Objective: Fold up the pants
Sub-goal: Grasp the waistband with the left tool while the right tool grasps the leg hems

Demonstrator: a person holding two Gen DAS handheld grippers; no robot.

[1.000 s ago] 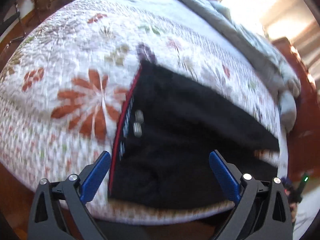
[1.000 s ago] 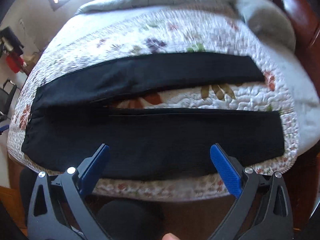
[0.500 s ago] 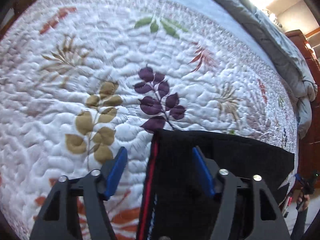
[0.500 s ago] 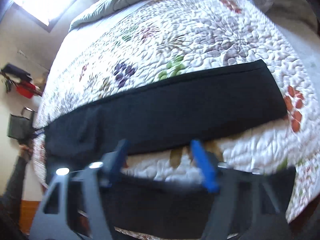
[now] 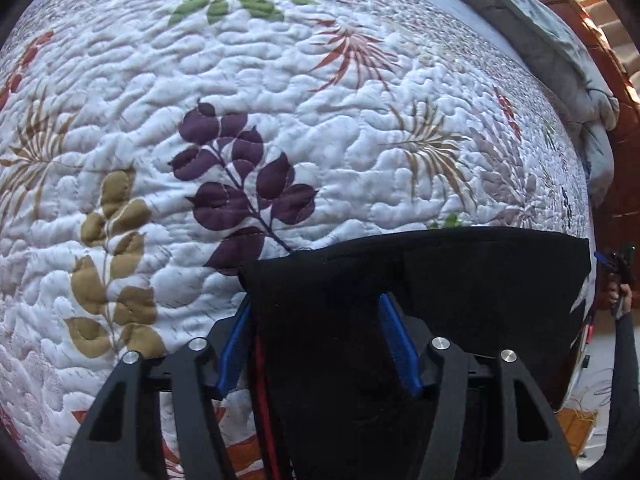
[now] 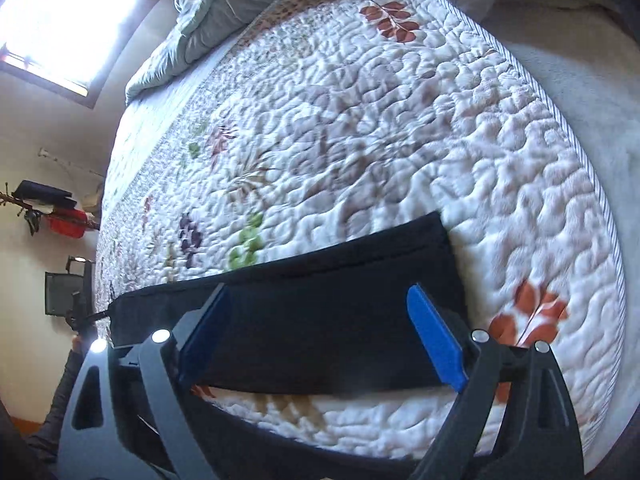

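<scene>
Black pants (image 5: 460, 280) with a red side stripe lie spread on a white quilted bedspread (image 5: 280, 100) with leaf prints. My left gripper (image 5: 316, 304) is open, its blue fingers straddling the far waist corner of the pants, low over the cloth. In the right wrist view the far pant leg (image 6: 320, 320) runs across the bed and my right gripper (image 6: 320, 292) is open above it, near the cuff end. The near leg shows as a dark band at the bottom edge.
A grey duvet (image 6: 216, 12) is bunched along the far side of the bed. A wooden headboard (image 5: 612, 100) stands at the right. A window (image 6: 60, 20) and a coat rack (image 6: 44, 208) are on the left wall.
Both grippers moved forward and down over the bed, from the near edge to the far side of the pants. The left gripper's fingers have narrowed around the waist corner.
</scene>
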